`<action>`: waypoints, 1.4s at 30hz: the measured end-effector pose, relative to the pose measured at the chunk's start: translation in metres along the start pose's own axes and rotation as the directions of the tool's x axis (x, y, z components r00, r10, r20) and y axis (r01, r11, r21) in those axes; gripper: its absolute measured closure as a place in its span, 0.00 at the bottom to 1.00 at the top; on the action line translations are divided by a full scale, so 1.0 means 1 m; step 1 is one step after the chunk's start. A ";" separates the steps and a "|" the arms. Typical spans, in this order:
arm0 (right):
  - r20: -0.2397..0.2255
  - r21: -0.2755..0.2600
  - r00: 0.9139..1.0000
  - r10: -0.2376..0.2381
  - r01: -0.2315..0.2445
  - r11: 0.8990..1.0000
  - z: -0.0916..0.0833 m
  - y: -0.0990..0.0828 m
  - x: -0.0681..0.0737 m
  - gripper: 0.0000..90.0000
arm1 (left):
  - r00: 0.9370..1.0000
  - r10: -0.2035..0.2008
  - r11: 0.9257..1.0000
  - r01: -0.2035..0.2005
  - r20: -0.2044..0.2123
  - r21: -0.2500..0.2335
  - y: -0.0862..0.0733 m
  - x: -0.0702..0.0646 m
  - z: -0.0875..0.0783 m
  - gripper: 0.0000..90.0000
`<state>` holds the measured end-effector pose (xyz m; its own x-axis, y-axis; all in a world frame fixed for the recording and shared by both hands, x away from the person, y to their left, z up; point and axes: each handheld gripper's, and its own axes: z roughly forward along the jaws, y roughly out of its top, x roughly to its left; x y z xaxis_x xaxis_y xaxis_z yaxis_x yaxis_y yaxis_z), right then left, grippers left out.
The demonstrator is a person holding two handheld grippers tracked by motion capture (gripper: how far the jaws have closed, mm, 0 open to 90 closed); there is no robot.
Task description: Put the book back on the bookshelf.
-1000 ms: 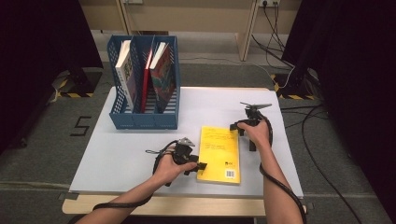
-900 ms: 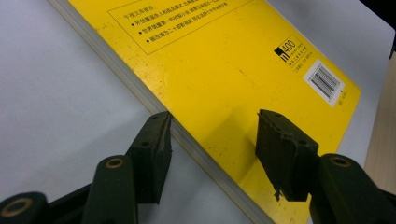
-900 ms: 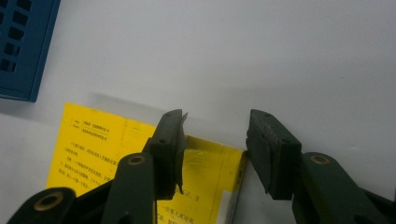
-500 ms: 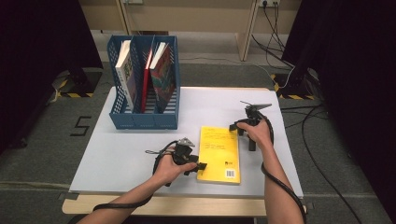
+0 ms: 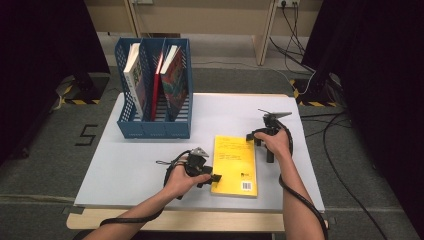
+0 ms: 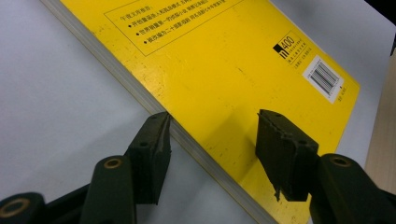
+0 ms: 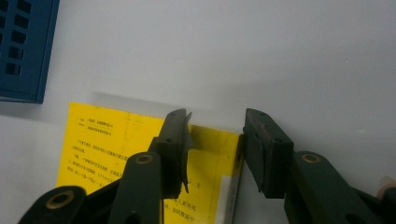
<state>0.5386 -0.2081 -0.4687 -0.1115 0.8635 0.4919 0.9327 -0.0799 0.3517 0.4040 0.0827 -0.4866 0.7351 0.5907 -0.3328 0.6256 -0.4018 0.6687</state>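
Note:
A yellow book lies flat, back cover up, on the white table. My left gripper is at its near left edge. In the left gripper view the gripper is open, one jaw on the table against the page edge and the other over the book's cover. My right gripper stands at the book's far right corner. Its jaws have just been closing and straddle that corner of the book, one over the cover, one outside the edge, not pressing on it.
A blue file rack stands at the table's back left with three upright books in it; its corner also appears in the right gripper view. Cables trail from both grippers. The table's front edge lies just behind the book.

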 end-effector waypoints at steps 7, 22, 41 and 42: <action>-0.020 -0.023 0.999 0.027 -0.028 0.999 -0.003 -0.002 -0.003 0.75 | 1.000 -0.013 1.000 0.013 -0.012 -0.021 -0.001 -0.001 0.000 0.51; -0.078 -0.041 0.997 0.009 -0.012 0.999 -0.028 0.002 0.006 0.77 | 0.999 -0.049 0.998 0.050 0.001 -0.037 -0.004 0.003 -0.001 0.56; -0.175 0.006 0.981 0.084 -0.084 0.996 -0.023 -0.004 0.002 0.79 | 0.999 -0.053 0.998 0.053 -0.005 -0.043 -0.006 0.003 -0.004 0.57; -0.186 0.011 0.978 0.091 -0.090 0.996 -0.025 -0.003 0.003 0.80 | 0.998 -0.056 0.998 0.056 -0.004 -0.041 -0.006 0.003 -0.004 0.57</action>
<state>0.5266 -0.2181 -0.4486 -0.0881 0.7449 0.6613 0.9428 -0.1519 0.2968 0.4018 0.0898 -0.4887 0.6978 0.6154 -0.3667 0.6543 -0.3391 0.6760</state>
